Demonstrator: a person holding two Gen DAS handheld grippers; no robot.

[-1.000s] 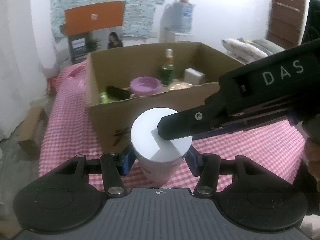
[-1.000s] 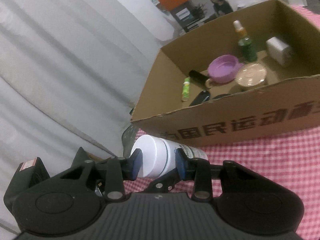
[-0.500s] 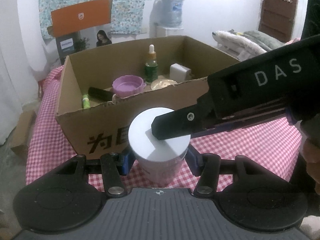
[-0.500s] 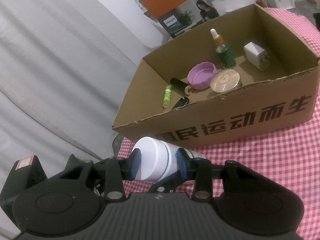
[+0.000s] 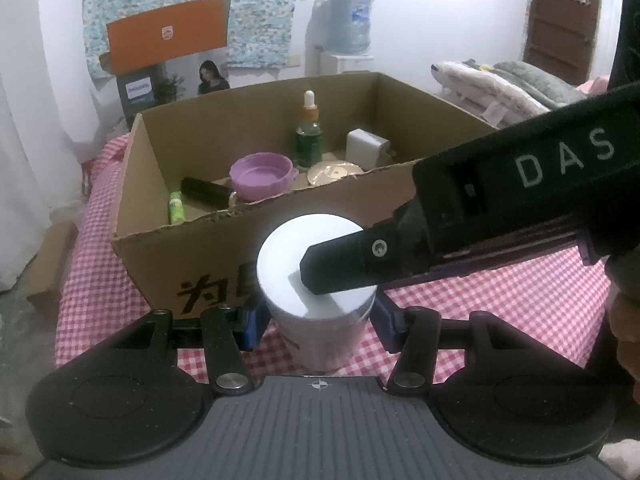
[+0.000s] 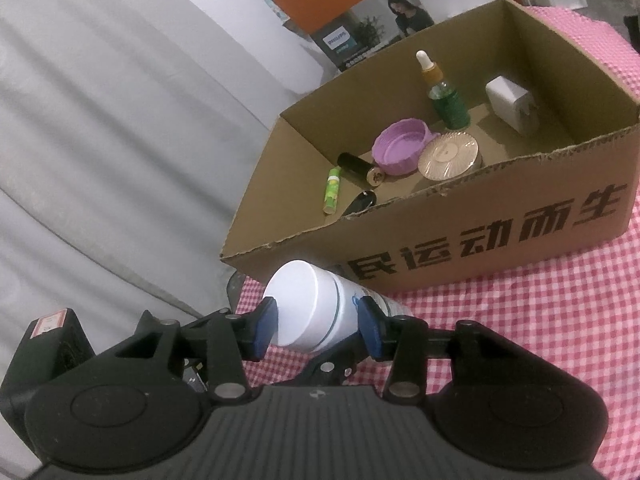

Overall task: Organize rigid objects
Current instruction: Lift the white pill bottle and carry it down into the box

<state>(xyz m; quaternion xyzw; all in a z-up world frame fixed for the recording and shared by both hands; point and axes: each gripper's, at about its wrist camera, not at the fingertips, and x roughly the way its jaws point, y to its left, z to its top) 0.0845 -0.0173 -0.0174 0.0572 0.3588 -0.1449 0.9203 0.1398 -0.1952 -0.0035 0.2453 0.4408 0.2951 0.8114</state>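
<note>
A white lidded jar [image 5: 316, 312] is held in the air in front of an open cardboard box [image 5: 304, 240]. My left gripper [image 5: 316, 318] is shut on the jar's body. My right gripper [image 6: 316, 326] is shut on its white lid end [image 6: 298, 308]; its black body crosses the left wrist view [image 5: 480, 216] over the lid. The box [image 6: 480, 236] holds a purple bowl [image 6: 400, 148], a green dropper bottle [image 6: 446, 94], a white charger [image 6: 512, 106], a round gold compact [image 6: 448, 154], a black tube [image 6: 358, 166] and a small green stick [image 6: 332, 192].
The box stands on a red-and-white checked cloth [image 5: 500, 300]. A grey curtain [image 6: 120, 140] hangs at the left. An orange and dark carton [image 5: 168, 64], a water dispenser [image 5: 344, 36] and folded bedding [image 5: 500, 88] stand behind. A small cardboard box [image 5: 48, 264] lies on the floor.
Both grippers have risen with the jar and drawn back a little, so more of the box's inside shows. Both grips are unchanged.
</note>
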